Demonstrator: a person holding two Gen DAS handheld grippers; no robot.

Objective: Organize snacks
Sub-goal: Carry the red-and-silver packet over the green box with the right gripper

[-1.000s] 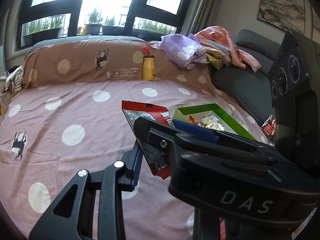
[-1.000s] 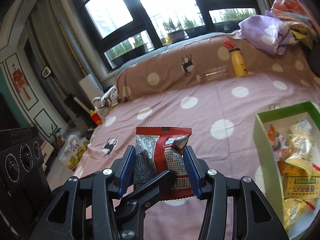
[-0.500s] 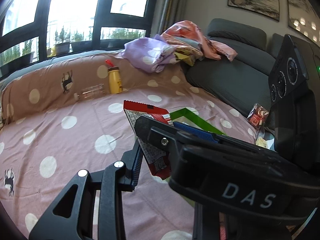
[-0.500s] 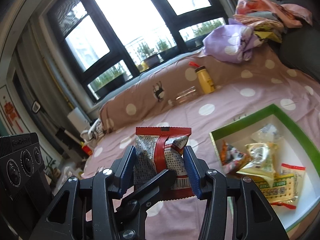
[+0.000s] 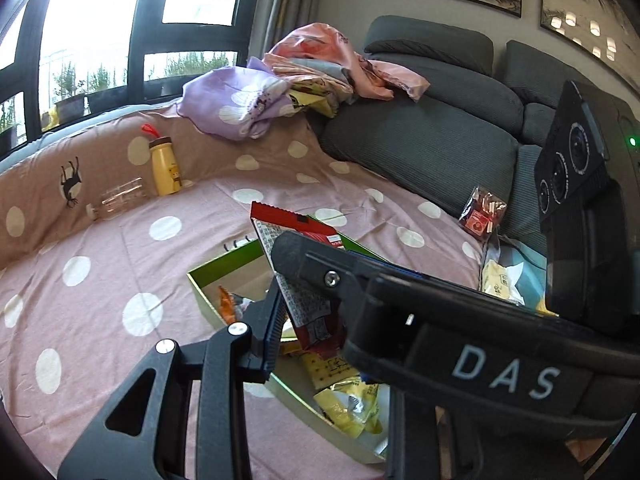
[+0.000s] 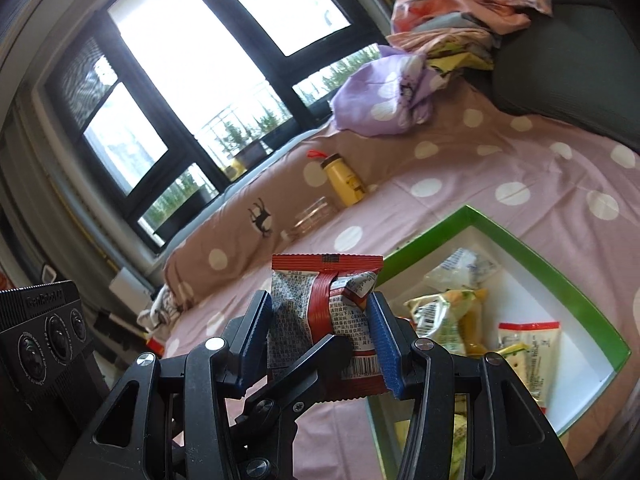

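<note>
Snacks, organizing task. The green-rimmed box [image 6: 472,216] lies open on the polka-dot bedspread [image 6: 520,168], near and to the right, serving as the collecting place; several wrapped snacks [image 6: 448,312] already lie inside on its white floor. The red-and-silver snack packet [image 6: 320,304] is held upright above the bedspread, at the box's left edge, probably so it can be dropped in. The right gripper [image 6: 320,328] clamps it between blue pads. The left gripper [image 5: 304,300] appears closed on the same packet, though its far finger is hidden.
</note>
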